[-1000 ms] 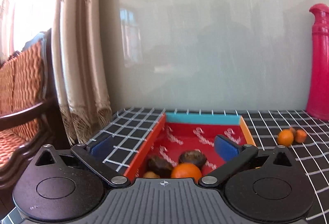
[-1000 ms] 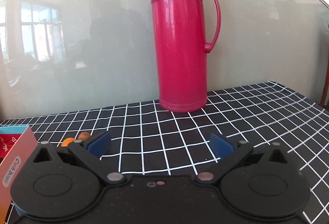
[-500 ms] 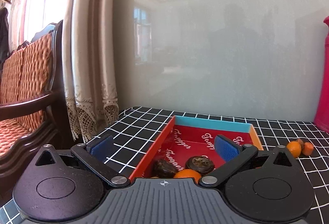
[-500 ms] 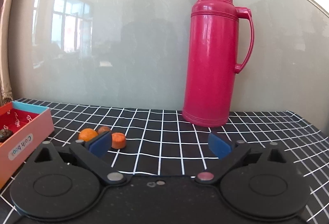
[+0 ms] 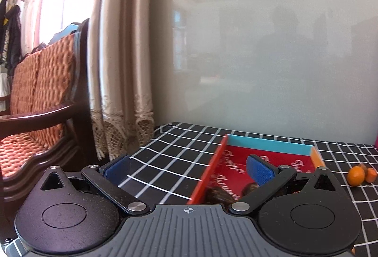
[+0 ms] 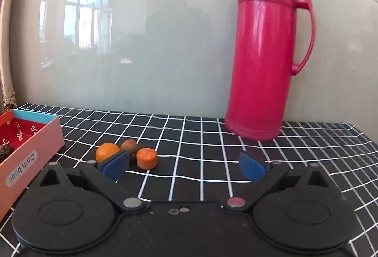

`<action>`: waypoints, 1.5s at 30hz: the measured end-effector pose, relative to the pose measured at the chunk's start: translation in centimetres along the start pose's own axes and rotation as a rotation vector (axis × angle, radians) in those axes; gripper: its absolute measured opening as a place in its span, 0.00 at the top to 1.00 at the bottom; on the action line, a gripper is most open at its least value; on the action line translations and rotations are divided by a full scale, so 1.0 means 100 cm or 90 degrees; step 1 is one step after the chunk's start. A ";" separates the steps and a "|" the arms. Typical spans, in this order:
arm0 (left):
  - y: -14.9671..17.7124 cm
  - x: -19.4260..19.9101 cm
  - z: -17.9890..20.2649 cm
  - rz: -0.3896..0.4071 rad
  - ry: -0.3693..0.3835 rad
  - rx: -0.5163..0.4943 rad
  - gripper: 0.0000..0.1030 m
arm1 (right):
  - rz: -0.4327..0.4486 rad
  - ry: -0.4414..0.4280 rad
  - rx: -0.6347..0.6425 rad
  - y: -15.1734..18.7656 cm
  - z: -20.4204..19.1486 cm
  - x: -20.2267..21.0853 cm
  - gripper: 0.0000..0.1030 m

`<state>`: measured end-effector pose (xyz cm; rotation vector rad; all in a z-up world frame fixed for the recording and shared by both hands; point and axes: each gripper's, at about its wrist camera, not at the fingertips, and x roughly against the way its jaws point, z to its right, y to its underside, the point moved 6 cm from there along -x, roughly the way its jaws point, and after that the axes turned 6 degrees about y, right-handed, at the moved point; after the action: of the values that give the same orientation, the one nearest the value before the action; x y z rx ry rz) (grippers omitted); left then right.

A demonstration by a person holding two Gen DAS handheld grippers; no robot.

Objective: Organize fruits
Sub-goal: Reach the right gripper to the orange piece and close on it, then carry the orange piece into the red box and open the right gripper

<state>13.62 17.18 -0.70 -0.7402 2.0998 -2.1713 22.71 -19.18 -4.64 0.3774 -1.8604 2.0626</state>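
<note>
Three loose fruits sit together on the checked cloth (image 6: pixel 189 139), between the box (image 6: pixel 35 139) on the left and the flask (image 6: pixel 267 51) on the right: an orange (image 6: pixel 106 151), a brown fruit (image 6: pixel 128 145) just behind it, and an orange stub (image 6: pixel 146 157) nearest the right gripper (image 6: pixel 184 166).

That gripper is the closer of the two. Its jaws stand wide apart and hold nothing. The cluster lies ahead and to the left of its centre line, partly behind its left finger (image 6: pixel 115 165), so I judge the coming reach needs a shift left before any closing. The stub looks short and drum-shaped, lying on its side with a flat end turned up and right; the round orange has no long axis to speak of. All three appear to touch or nearly touch, so a grip on one may nudge the others.

The left gripper (image 5: pixel 189 170) is also spread wide and empty. It sits over the near left corner of the box, with the box's left wall running between its fingers. From there the same fruits (image 5: pixel 359 175) lie far off to the right, past the box's right wall. Two dark fruits (image 5: pixel 217 194) already lie inside the box, close under this gripper.
</note>
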 end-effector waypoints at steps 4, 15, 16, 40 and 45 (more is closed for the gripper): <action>-0.002 -0.009 -0.015 -0.005 -0.029 0.012 0.00 | -0.035 -0.009 0.027 0.003 -0.013 -0.019 0.32; -0.003 -0.037 -0.054 -0.031 -0.088 0.053 0.00 | -0.071 -0.053 0.025 0.005 -0.034 -0.053 0.50; -0.002 -0.038 -0.057 -0.034 -0.089 0.059 0.00 | -0.074 -0.054 0.023 0.005 -0.035 -0.056 0.51; 0.002 -0.046 -0.080 -0.055 -0.094 0.067 0.00 | -0.109 -0.066 0.030 0.004 -0.054 -0.072 0.72; 0.003 -0.043 -0.077 -0.058 -0.083 0.063 0.00 | -0.099 -0.063 0.032 0.000 -0.049 -0.057 0.72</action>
<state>14.55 25.84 -2.17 -0.9585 1.9181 -2.1862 28.04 -14.76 -7.49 0.6262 -1.7749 2.0228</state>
